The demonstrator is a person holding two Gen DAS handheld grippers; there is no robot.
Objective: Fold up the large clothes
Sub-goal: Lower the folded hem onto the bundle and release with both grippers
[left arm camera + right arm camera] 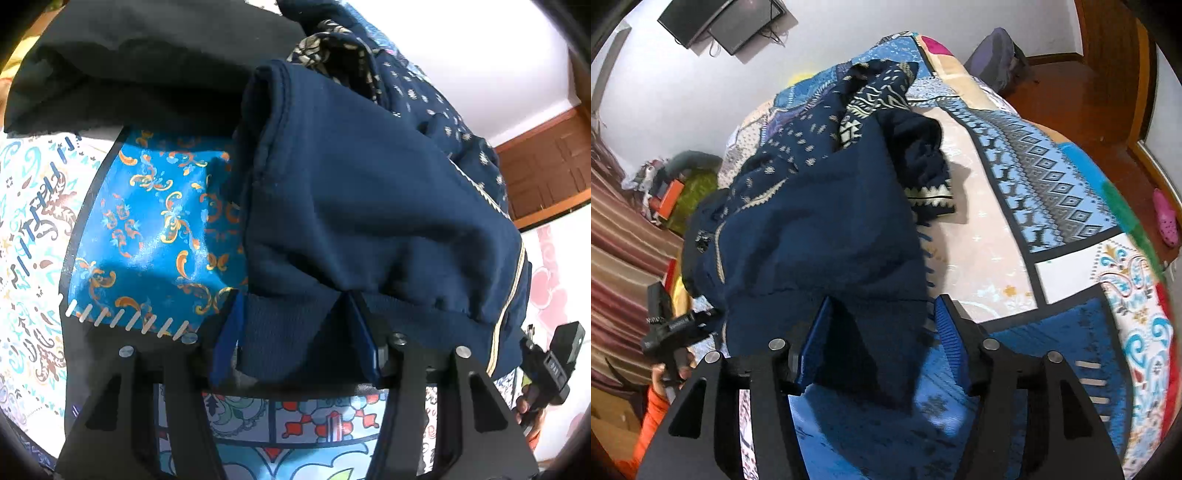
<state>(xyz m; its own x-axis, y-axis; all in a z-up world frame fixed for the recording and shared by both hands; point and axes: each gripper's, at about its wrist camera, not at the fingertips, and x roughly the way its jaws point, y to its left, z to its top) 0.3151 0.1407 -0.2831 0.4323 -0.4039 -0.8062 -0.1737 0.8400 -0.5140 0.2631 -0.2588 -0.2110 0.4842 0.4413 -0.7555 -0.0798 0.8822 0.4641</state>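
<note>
Lower centre of both frames: the left gripper [299, 332] and right gripper [882, 332] are standing apart, the navy garment [820, 229] (ribbed hem) lying slack between their pads on the patterned bedspread [1052, 192].

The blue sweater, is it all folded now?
Not quite. Done: the navy sweater lies doubled over on the patchwork quilt. In hand: its ribbed hem sits between the jaws of the left gripper and the right gripper, which stand apart, so it looks let go rather than pinched. Left: the patterned cloth at the far end is crumpled, and a black garment lies unfolded beside it.
</note>
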